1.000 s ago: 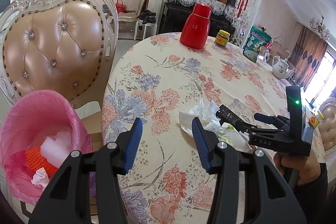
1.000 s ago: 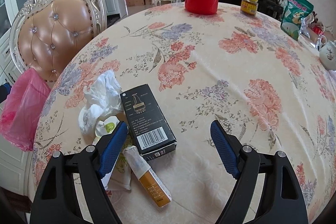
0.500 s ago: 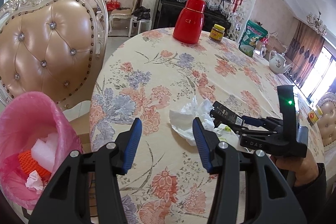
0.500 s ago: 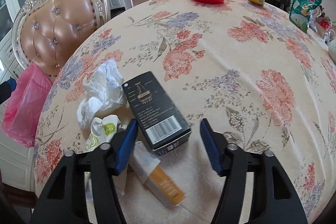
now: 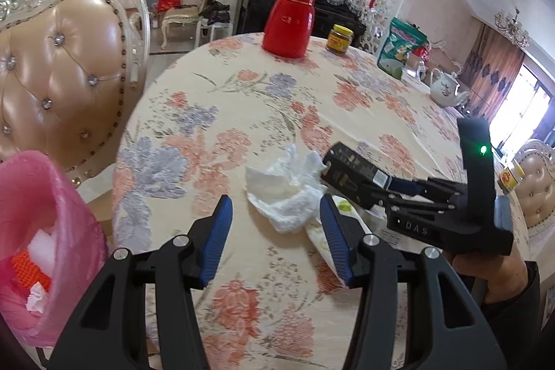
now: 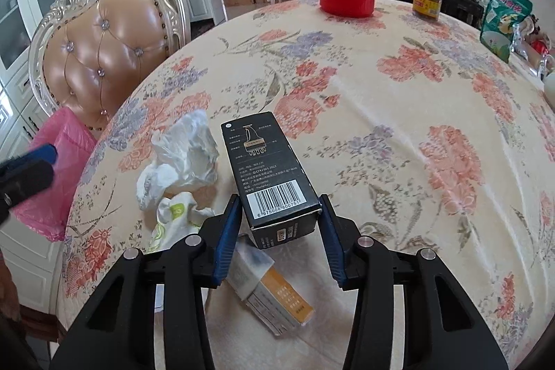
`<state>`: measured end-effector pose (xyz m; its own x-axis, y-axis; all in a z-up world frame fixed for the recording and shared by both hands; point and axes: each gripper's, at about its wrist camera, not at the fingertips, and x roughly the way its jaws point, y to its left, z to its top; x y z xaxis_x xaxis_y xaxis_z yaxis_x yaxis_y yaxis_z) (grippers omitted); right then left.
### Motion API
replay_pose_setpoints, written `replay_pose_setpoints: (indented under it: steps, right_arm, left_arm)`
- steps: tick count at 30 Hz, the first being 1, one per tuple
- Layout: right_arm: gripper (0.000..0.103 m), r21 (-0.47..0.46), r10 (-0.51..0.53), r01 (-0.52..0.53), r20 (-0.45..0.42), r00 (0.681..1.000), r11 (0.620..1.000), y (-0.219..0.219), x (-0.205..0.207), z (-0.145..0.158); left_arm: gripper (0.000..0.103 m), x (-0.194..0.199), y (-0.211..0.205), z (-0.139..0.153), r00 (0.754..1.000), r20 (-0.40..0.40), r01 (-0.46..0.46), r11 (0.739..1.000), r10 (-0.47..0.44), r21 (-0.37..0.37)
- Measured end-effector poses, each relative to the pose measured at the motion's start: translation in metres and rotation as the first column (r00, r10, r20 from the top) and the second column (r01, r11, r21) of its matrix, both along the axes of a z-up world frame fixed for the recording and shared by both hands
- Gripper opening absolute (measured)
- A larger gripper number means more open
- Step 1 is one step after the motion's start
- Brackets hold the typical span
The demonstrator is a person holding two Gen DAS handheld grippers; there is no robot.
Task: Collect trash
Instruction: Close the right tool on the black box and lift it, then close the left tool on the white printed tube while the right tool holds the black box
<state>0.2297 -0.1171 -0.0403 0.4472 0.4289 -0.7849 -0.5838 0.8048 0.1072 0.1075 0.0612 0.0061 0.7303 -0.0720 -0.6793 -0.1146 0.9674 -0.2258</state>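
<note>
You're mid-pickup on the tabletop (image 6: 399, 113), with trash left on it. Largest first:

- One pink-lined bin (image 5: 41, 231) sits off the tabletop edge by the chair (image 5: 69, 85), already partly filled. That's the drop point.
- One black carton (image 6: 267, 169), barcode end toward you. Your right hand-held gripper (image 6: 281, 231) straddles that end; jaws are closing, pads at or just touching its sides. I can't confirm a firm clamp yet, and the carton looks to still rest on the pile.
- One crumpled white tissue (image 5: 284, 193), touching the carton's far end. Your left hand-held gripper (image 5: 274, 238) is about half open and opening, nothing held — the tissue lies just ahead of the fingertips, nearer the right finger.
- One white-and-green wrapper (image 6: 177, 214) beside the tissue, partly under it.
- One orange-and-white sachet (image 6: 274, 297) under the right gripper, partly beneath the carton.

So four trash items on the tabletop, one bin, two grippers.

Next, as I read it: finish the squeeze on the carton, lift clear so it doesn't drag the sachet, then carry it left to the bin. Left side — push forward so the tissue sits between the pads before closing; it's soft, so bite deep.
</note>
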Motion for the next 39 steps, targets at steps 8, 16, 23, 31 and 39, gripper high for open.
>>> replay_pose_setpoints:
  steps: [8,16,23,31,39]
  right_arm:
    - [0.043,0.019,-0.035,0.034,0.028,0.999,0.999,-0.019,-0.002,0.011]
    - [0.043,0.035,-0.124,0.122,0.069,0.990,0.992,-0.047,0.003,0.022]
    - [0.043,0.048,-0.182,0.177,0.119,0.976,0.983,-0.061,0.000,0.033]
    - [0.043,0.056,-0.206,0.200,0.130,0.970,0.978,-0.069,-0.002,0.037]
    - [0.043,0.062,-0.214,0.207,0.130,0.968,0.976,-0.071,-0.003,0.040]
  left_arm:
    - [0.056,0.013,-0.030,-0.015,0.996,-0.039,0.076,0.995,-0.078,-0.064]
    - [0.064,0.028,-0.055,-0.035,0.988,-0.107,0.102,0.990,-0.112,-0.095]
    - [0.066,0.039,-0.063,-0.054,0.980,-0.181,0.064,0.991,-0.085,-0.119]
    - [0.055,0.050,-0.061,-0.070,0.972,-0.233,0.007,0.991,-0.038,-0.132]
    - [0.043,0.047,-0.069,-0.065,0.973,-0.220,0.045,0.994,-0.066,-0.097]
